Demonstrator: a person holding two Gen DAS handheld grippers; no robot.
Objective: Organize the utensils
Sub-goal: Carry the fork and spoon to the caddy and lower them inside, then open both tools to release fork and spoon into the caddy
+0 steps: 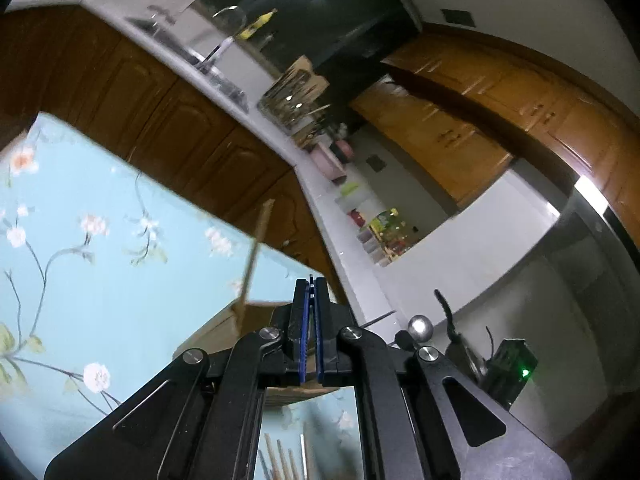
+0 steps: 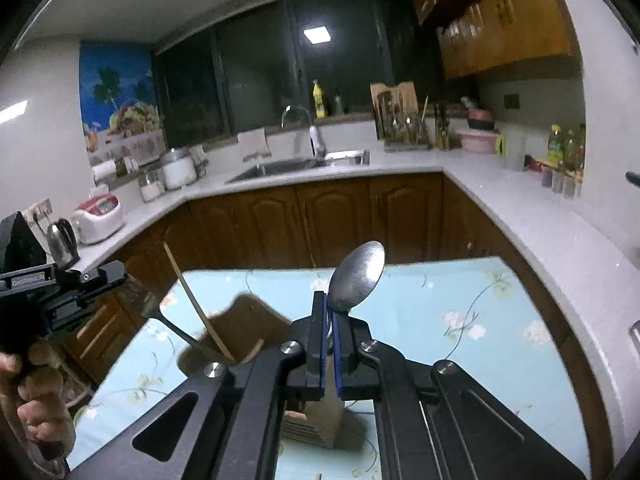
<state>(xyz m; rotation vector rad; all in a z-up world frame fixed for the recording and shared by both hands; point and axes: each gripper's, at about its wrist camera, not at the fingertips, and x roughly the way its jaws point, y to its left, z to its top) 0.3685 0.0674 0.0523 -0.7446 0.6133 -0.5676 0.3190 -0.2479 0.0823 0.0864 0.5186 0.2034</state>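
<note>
The right claw [image 2: 329, 312] is clamped on a metal spoon [image 2: 357, 276], bowl sticking up past its tips, above the desk [image 2: 460, 300]. The left claw [image 1: 311, 292] is pressed together, empty, with the wooden holder [image 1: 224, 330] just to its left.

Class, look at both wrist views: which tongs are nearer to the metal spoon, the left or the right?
Right. The right tongs are shut on the metal spoon, its bowl sticking up above the fingertips. The left tongs are closed and empty, off to the left beside the wooden holder.
</note>
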